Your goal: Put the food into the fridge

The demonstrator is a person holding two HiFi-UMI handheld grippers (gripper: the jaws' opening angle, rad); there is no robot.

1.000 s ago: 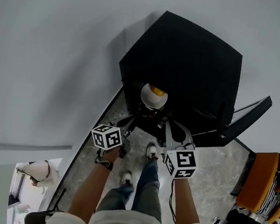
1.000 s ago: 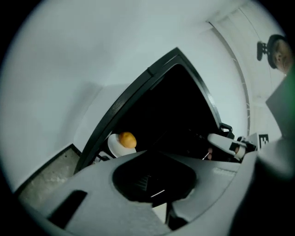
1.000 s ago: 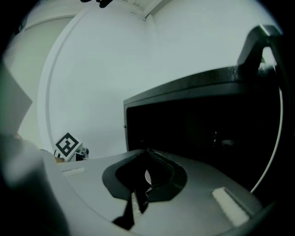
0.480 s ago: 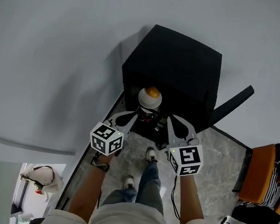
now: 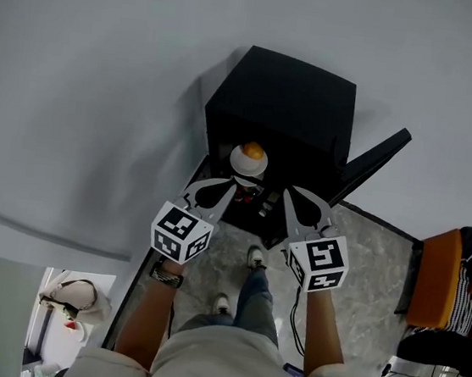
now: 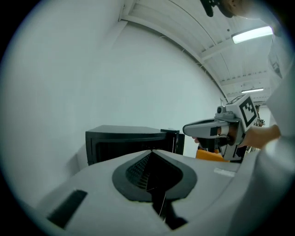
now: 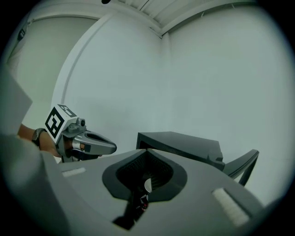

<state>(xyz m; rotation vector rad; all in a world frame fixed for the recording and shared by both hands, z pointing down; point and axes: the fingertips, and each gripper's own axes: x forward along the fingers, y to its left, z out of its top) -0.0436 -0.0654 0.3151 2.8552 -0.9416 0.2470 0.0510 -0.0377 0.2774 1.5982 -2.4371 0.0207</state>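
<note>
A small black fridge [image 5: 285, 100] stands on the floor against the white wall, its door [image 5: 376, 158] swung open to the right. A white bowl with orange food [image 5: 249, 160] sits in the fridge's open front, and small red and white items [image 5: 252, 197] show in the dark below it. My left gripper [image 5: 226, 187] is shut and empty, just below and left of the bowl. Beside it my right gripper [image 5: 292, 194] is also shut, below and right of the bowl. The left gripper view shows shut jaws [image 6: 152, 151] facing the fridge [image 6: 120, 138]; the right gripper view shows the same [image 7: 146, 150].
The person's legs and shoes [image 5: 253, 258] stand on the marbled floor in front of the fridge. An orange chair [image 5: 432, 293] with striped cloth is at the right, with cables and clutter below it. A white bag [image 5: 69, 295] lies at the lower left.
The fridge looks smaller and farther, and its door appears swung further round. Both grippers have kept side by side below the bowl, now a little clear of it.
</note>
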